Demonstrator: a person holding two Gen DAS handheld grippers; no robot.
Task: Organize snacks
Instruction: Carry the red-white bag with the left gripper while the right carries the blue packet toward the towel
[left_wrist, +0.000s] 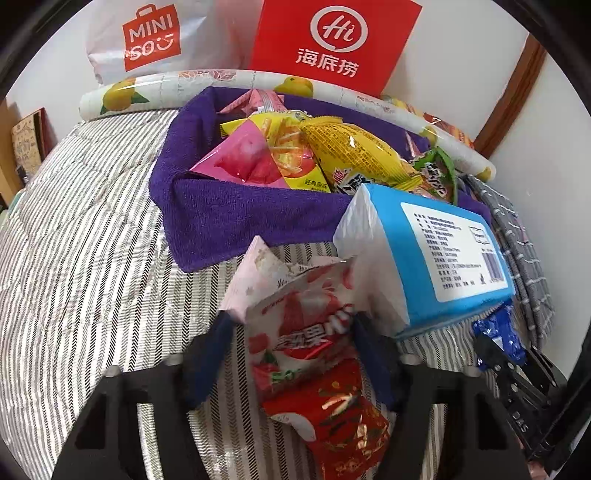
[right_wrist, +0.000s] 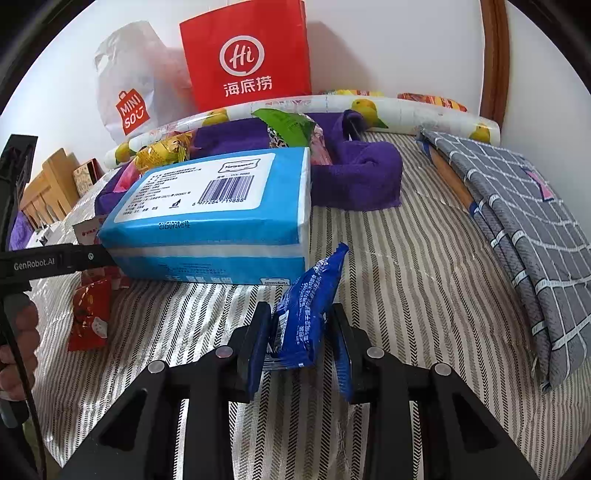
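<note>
I see the tissue pack (right_wrist: 207, 218) on the bed (right_wrist: 406, 280), the towel basket (left_wrist: 221, 214) of snacks behind it, a folded cloth (right_wrist: 524, 236) at right.

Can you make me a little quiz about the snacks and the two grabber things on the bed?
1. True or false: the left gripper has a red-and-white snack packet between its fingers.
2. What colour is the snack packet between the right gripper fingers? A green, B blue, C yellow.
3. Fill in: the purple towel piled with snacks lies behind the blue-and-white ____ pack.

Key
1. True; a second, red packet lies just under it.
2. B.
3. Tissue.
</note>
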